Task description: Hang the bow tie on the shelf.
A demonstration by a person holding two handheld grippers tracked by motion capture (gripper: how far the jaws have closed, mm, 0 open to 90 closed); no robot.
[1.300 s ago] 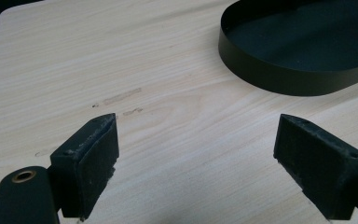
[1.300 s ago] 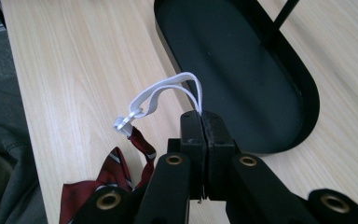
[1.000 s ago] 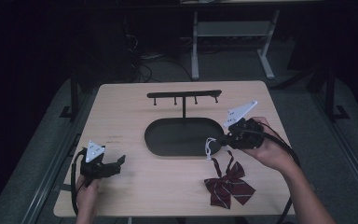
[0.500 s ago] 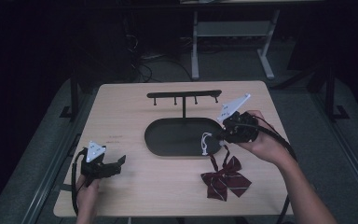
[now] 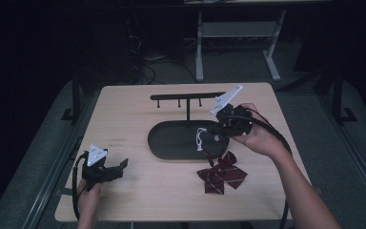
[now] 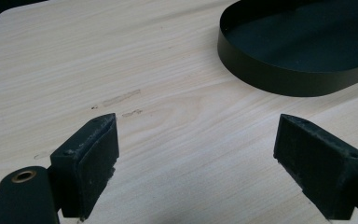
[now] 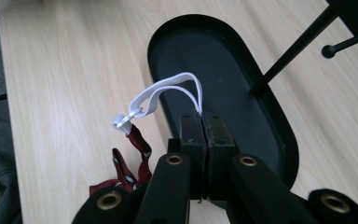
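Black oval tray (image 5: 171, 143) holds only the stand's post (image 5: 188, 110).

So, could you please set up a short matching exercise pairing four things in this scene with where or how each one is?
Things:
1. left gripper
2. right gripper
3. bow tie
4. hook stand

States:
A. rises from the black oval tray
B. shut on the white elastic loop
C. open over bare table
D. on the table beside the tray

Pairs: 1-C, 2-B, 3-D, 4-A
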